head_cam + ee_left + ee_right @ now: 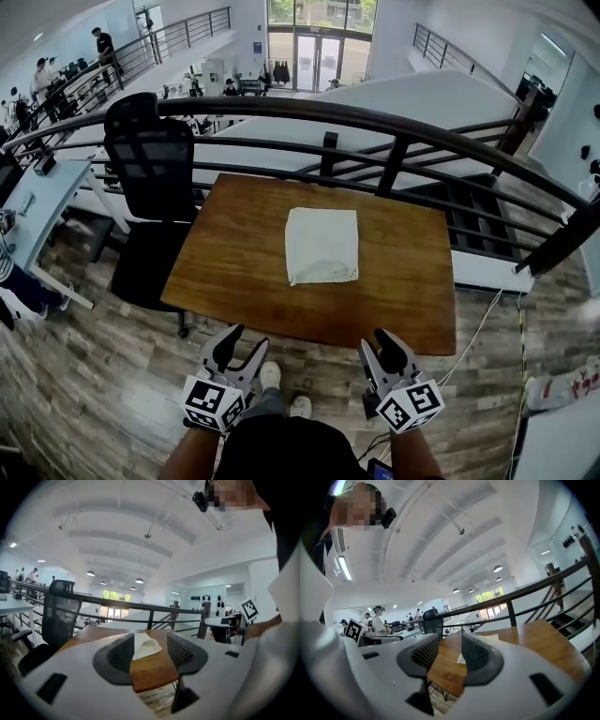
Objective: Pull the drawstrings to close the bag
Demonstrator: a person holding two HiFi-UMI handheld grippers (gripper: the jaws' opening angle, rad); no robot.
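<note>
A white cloth bag point(322, 245) lies flat in the middle of the wooden table point(403, 291); no drawstrings show at this distance. My two grippers hover short of the table's near edge, above the floor. The left gripper point(246, 345) is open and holds nothing. In the left gripper view the bag point(144, 646) shows far ahead between the left gripper's point(151, 652) jaws. The right gripper point(378, 343) is also open and empty. A small corner of the bag point(461, 658) shows beyond the right gripper's point(450, 654) jaws in the right gripper view.
A black office chair point(150, 178) stands at the table's left side. A dark metal railing point(394, 127) runs behind the table. A white desk point(37, 206) is at far left. A cable point(473, 333) trails over the floor at right. The person's shoes point(270, 375) are below the table edge.
</note>
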